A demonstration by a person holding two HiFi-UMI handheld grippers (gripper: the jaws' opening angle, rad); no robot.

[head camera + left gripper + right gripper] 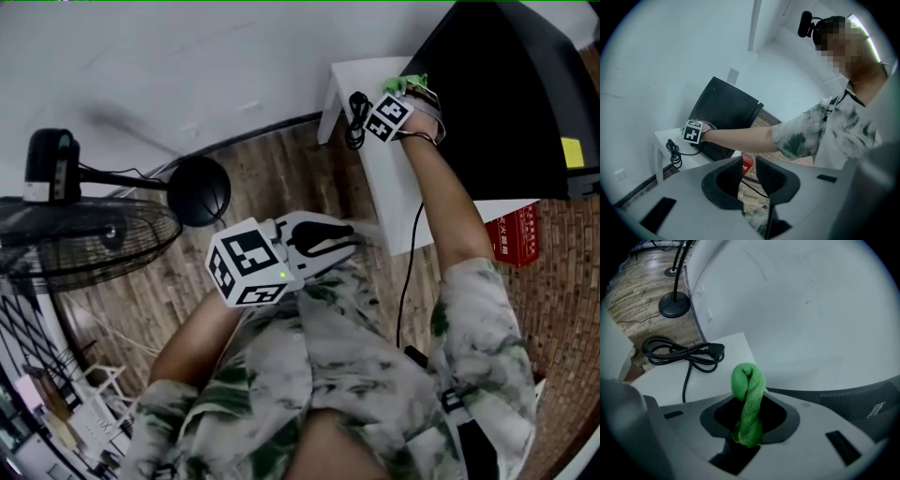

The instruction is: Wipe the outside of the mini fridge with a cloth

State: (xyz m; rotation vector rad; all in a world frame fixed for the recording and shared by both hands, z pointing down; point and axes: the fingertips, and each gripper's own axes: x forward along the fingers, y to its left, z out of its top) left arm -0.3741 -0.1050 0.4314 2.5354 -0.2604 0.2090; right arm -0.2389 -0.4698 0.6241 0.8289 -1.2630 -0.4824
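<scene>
While the right hand-held gripper (750, 401) pinches fuzzy green cloth (748, 378) (twisted), left hand-held gripper (749, 164) slightly parted, empty

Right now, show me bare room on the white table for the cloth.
Free: the strip of white table beside the black mini fridge, nearer than the coiled black power cord. Crowded: the far corner, around that cord.

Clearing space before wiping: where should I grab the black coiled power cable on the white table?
Probably pinch the black coiled power cable at its bunched middle, where the strands run together, coming down from above, since it lies flat on the white table.
</scene>
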